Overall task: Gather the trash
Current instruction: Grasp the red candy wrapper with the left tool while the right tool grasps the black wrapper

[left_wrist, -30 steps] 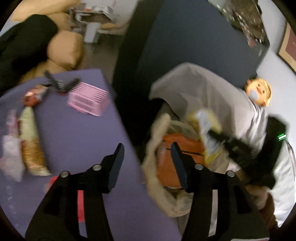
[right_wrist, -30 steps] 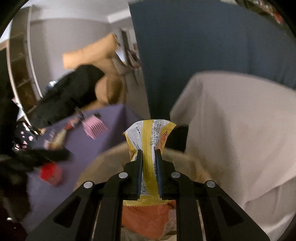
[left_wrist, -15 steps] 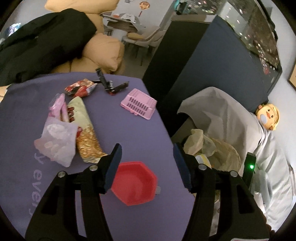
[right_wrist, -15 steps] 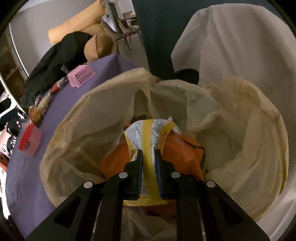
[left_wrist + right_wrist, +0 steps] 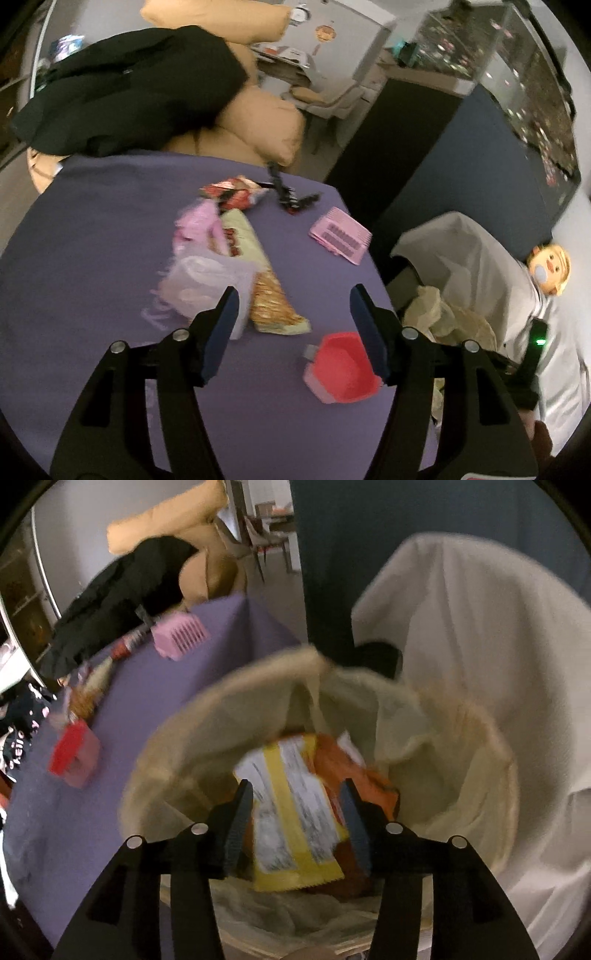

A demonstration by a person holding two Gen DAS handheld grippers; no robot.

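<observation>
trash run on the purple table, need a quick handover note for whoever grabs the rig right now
Right hand-held gripper: open over the lined trash bin, yellow wrapper loose on the orange bag inside.
Left hand-held gripper: open, empty, above the purple table.
Done: yellow wrapper binned.
Left: long snack bag, clear plastic bag, pink wrapper, red packet. Red container and pink basket sit there too.

Wrapper in the bag-lined bin, bin right of table, box near table edge.
</observation>
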